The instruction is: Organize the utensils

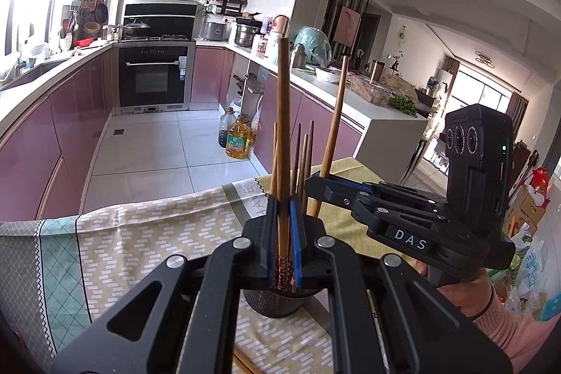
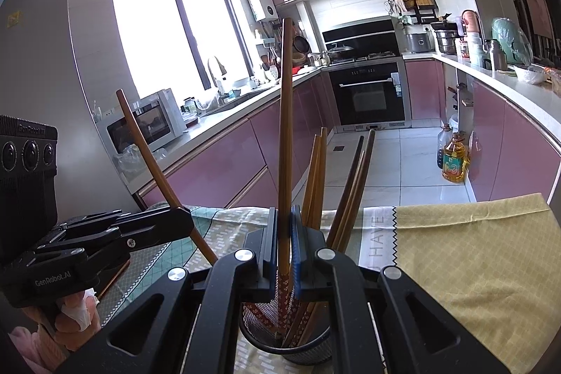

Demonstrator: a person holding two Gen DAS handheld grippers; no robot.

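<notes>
A black mesh holder [image 1: 277, 304] [image 2: 308, 353] stands on the patterned tablecloth [image 1: 140, 233] with several chopsticks [image 2: 317, 170] upright in it. My left gripper [image 1: 283, 198] is shut on a brown chopstick [image 1: 283, 111] directly over the holder, its patterned lower end dipping toward the rim. My right gripper [image 2: 284, 212] is shut on a second chopstick [image 2: 285, 111], also above the holder. Each gripper shows in the other view: the right gripper [image 1: 317, 184] with its slanted chopstick [image 1: 335, 118], the left gripper [image 2: 186, 216] with its leaning chopstick [image 2: 147, 149].
Loose chopsticks [image 1: 245, 363] lie on the cloth near the holder, and one more [image 2: 112, 276] lies under the left gripper. The table's far edge drops to a tiled floor with oil bottles [image 1: 238, 142]. A hand in a pink sleeve [image 1: 491, 304] holds the right gripper.
</notes>
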